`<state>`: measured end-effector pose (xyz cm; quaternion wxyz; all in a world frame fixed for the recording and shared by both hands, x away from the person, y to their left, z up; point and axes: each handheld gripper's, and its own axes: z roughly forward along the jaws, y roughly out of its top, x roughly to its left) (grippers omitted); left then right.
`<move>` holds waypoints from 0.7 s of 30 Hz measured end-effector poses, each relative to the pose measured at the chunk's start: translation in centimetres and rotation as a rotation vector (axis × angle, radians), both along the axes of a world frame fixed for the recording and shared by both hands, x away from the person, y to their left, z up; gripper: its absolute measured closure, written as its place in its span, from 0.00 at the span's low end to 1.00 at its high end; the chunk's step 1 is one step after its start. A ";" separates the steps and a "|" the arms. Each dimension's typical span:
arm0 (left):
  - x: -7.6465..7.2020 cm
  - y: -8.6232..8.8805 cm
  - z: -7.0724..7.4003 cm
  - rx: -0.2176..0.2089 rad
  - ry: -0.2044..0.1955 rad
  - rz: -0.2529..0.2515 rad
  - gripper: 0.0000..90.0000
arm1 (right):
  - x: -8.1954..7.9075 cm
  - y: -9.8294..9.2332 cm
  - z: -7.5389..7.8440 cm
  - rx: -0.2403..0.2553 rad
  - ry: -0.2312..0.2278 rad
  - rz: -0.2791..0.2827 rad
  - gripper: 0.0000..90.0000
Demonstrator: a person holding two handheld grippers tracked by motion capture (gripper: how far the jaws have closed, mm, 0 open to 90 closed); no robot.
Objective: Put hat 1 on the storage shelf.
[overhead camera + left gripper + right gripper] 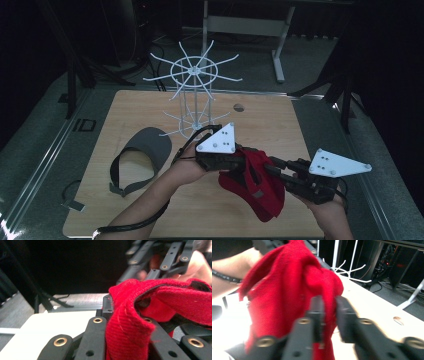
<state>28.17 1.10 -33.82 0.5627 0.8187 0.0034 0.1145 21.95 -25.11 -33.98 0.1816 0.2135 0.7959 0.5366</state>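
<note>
Both tongs, left (235,161) & right (274,167), clamp the red cap (255,187); keep grips tight, lift toward rack (196,80) at 12.

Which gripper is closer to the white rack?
Left. The left gripper is just in front of the rack base, holding the red cap. The right gripper grips the cap farther right and nearer the person.

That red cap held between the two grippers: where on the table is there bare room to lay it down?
Free: the wooden table right of the white wire rack, and the near-left corner below the grey visor. Crowded: the middle, where both grippers hold the red cap.
</note>
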 end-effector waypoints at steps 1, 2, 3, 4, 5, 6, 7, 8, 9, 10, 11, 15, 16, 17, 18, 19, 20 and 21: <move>0.1 0.0 -0.1 -0.002 0.008 -0.002 0.93 | -0.1 0.0 0.0 -0.003 -0.008 -0.003 0.95; 0.1 0.0 -0.1 -0.002 0.008 -0.002 0.93 | -0.2 0.0 0.0 -0.009 -0.018 -0.010 0.96; 0.1 0.0 -0.3 0.002 0.004 -0.011 0.93 | -0.3 0.0 0.0 -0.015 -0.027 -0.012 0.97; 0.1 0.0 -0.3 0.005 0.005 -0.012 0.93 | -0.4 0.0 0.0 -0.022 -0.037 -0.015 0.97; 0.1 0.0 -0.3 0.002 0.008 -0.019 0.93 | -0.5 0.0 0.1 -0.022 -0.043 -0.023 0.97; 0.1 0.0 -0.4 0.003 0.009 -0.021 0.93 | -0.6 0.0 0.1 -0.018 -0.045 -0.020 0.97; 0.0 0.0 -0.4 0.002 0.008 -0.024 0.93 | -0.7 -0.1 0.2 -0.008 -0.043 -0.021 0.97; 0.0 0.0 -0.4 -0.003 0.010 -0.030 0.93 | -0.8 -0.2 0.2 0.000 -0.046 -0.025 0.97; 0.0 0.1 -0.3 -0.011 0.016 -0.034 0.93 | -0.9 -0.2 0.3 0.004 -0.053 -0.021 0.97; 0.0 0.1 -0.3 -0.011 0.016 -0.034 0.92 | -0.9 -0.2 0.3 0.004 -0.053 -0.021 0.97; 0.0 0.0 -0.2 -0.024 0.015 -0.036 0.92 | -1.0 -0.3 0.5 0.017 -0.057 -0.027 0.98; -0.1 0.1 0.0 -0.016 0.035 -0.025 0.87 | -1.1 -0.5 0.9 0.035 -0.064 -0.041 0.98; -0.1 0.2 0.1 -0.014 0.042 -0.006 0.81 | -1.0 -0.5 1.0 0.040 -0.066 -0.054 0.98; 0.0 0.3 0.1 -0.013 0.044 0.016 0.75 | -1.0 -0.7 1.0 0.044 -0.068 -0.058 0.98; 0.0 0.5 0.1 -0.022 0.043 0.031 0.70 | -0.9 -0.9 1.1 0.057 -0.071 -0.061 0.98; 0.0 0.7 0.1 -0.032 0.046 0.042 0.67 | -0.9 -1.2 1.2 0.071 -0.076 -0.064 0.98; 0.0 0.7 0.1 -0.032 0.046 0.042 0.63 | -0.8 -1.4 1.2 0.075 -0.080 -0.068 0.98; 0.0 1.0 0.0 -0.039 0.047 0.067 0.59 | -0.7 -1.7 1.3 0.087 -0.078 -0.073 0.98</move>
